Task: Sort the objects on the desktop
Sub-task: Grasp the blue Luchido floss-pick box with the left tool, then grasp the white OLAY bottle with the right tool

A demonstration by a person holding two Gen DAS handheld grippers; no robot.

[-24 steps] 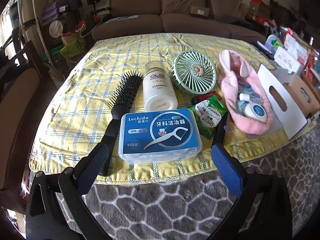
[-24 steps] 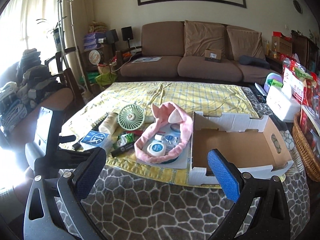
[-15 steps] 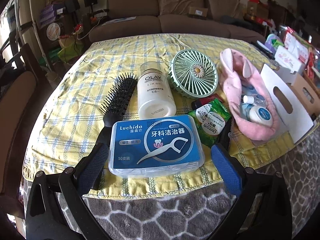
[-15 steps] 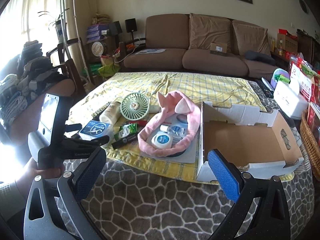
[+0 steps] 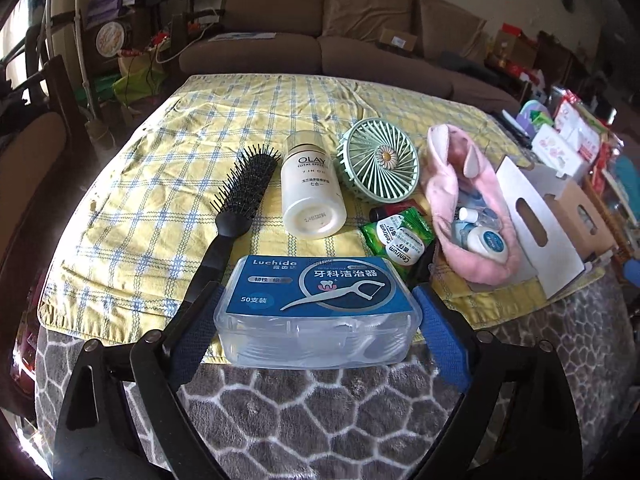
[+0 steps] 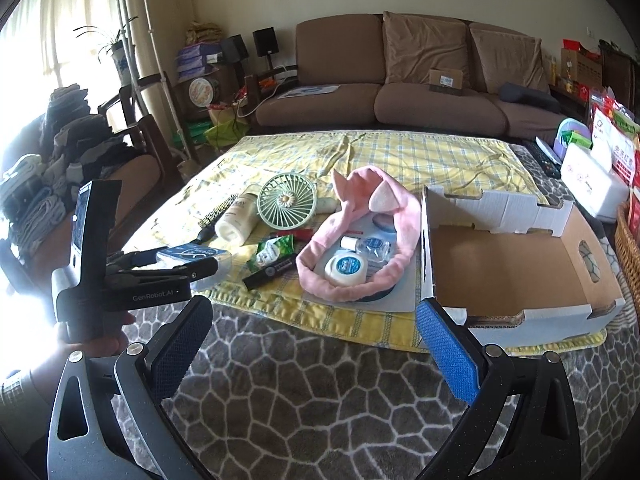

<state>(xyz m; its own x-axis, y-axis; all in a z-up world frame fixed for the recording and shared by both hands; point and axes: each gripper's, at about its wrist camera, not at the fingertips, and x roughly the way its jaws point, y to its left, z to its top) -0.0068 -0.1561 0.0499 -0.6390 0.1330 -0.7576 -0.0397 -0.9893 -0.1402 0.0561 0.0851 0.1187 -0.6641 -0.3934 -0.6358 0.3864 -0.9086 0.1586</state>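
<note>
Now the left gripper (image 5: pixel 316 332) has closed in on the floss-pick box (image 5: pixel 316 312); spread jaws flank its two ends, pads beside it, not pressing. Box sits at the yellow cloth's (image 5: pixel 160 184) near edge, hairbrush (image 5: pixel 236 216) just left, cardboard box (image 6: pixel 520 264) well right. Grasp looks imminent. Right gripper (image 6: pixel 316 356) hangs wide apart, empty.

My left gripper (image 5: pixel 316 334) has black triangular finger arms with cut-outs, silver screws at the pivots and textured blue pads (image 5: pixel 442 338). My right gripper (image 6: pixel 314 346) is built the same. Seen from the right wrist, the left unit's black body carries white "GenRobot.AI" lettering (image 6: pixel 154 296) and an upright phone-like block (image 6: pixel 94 224). A striped cuff (image 6: pixel 14 390) shows at my left wrist.
</note>
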